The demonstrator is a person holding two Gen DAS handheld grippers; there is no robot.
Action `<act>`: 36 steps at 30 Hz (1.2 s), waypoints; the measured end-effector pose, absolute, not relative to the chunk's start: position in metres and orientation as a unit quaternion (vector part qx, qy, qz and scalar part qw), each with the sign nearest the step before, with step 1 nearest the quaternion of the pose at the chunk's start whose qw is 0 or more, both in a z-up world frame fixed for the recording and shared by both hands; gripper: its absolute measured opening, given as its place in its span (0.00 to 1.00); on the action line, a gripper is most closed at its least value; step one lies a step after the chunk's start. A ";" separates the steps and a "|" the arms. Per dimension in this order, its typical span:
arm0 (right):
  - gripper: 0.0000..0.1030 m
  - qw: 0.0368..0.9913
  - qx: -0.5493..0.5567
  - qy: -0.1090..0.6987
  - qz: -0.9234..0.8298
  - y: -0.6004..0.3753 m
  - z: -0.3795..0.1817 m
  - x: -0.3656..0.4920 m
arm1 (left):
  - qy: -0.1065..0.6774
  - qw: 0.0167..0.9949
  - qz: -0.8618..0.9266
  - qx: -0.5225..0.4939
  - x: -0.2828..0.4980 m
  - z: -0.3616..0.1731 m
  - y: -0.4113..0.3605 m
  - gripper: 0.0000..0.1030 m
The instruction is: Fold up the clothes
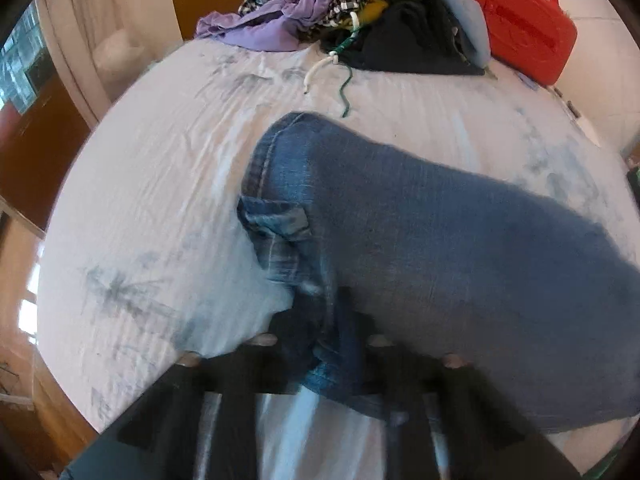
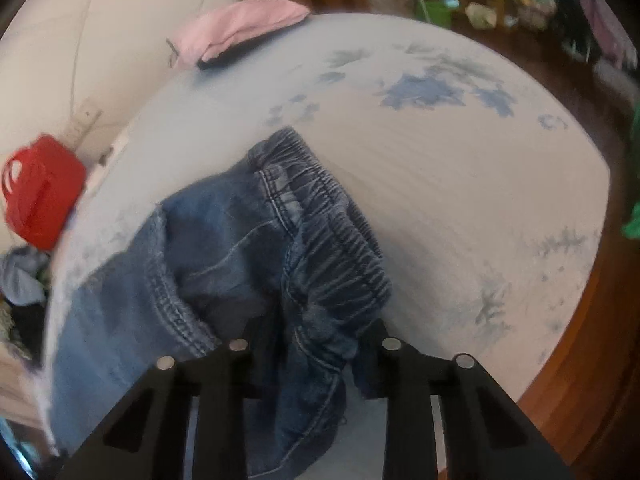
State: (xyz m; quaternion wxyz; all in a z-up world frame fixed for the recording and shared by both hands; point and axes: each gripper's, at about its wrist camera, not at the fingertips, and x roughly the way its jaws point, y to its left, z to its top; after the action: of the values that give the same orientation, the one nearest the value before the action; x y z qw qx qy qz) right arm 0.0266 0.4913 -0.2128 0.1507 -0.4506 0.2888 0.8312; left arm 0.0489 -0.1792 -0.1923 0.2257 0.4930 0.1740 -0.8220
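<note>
A pair of blue jeans (image 1: 420, 248) hangs stretched above a bed with a white, blue-blotched sheet (image 1: 160, 184). My left gripper (image 1: 320, 344) is shut on the leg end of the jeans, near the hems. My right gripper (image 2: 316, 344) is shut on the elastic waistband end of the jeans (image 2: 248, 240). The fabric bunches between both pairs of black fingers, so the pads are hidden.
A pile of unfolded clothes (image 1: 344, 12) with hanger hooks lies at the far edge of the bed. A red plastic basket (image 1: 520, 16) stands beside it, also seen in the right wrist view (image 2: 40, 192). A folded pink garment (image 2: 240, 28) lies at another edge. Wooden floor surrounds the bed.
</note>
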 end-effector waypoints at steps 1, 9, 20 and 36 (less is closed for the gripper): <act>0.25 0.143 -0.437 0.297 0.837 0.491 -0.206 0.030 | 0.177 0.221 -0.826 0.488 0.048 -0.185 -0.177 0.11; 0.25 -0.051 -0.342 0.233 0.909 0.418 -0.105 0.019 | 0.069 0.060 -0.900 0.427 0.014 -0.097 -0.071 0.10; 0.24 -0.218 -0.446 0.143 0.856 0.263 -0.148 -0.007 | -0.042 -0.104 -0.855 0.506 -0.014 -0.159 0.088 0.10; 0.53 -0.216 -0.524 0.018 0.824 0.205 -0.193 -0.009 | -0.041 -0.112 -0.832 0.542 -0.001 -0.172 0.093 0.83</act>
State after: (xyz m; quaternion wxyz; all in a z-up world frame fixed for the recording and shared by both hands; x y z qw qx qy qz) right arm -0.0088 0.2046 -0.1933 -0.2159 -0.5240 0.0185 0.8237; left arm -0.0010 0.0934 -0.1725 -0.1123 0.5416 -0.0406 -0.8321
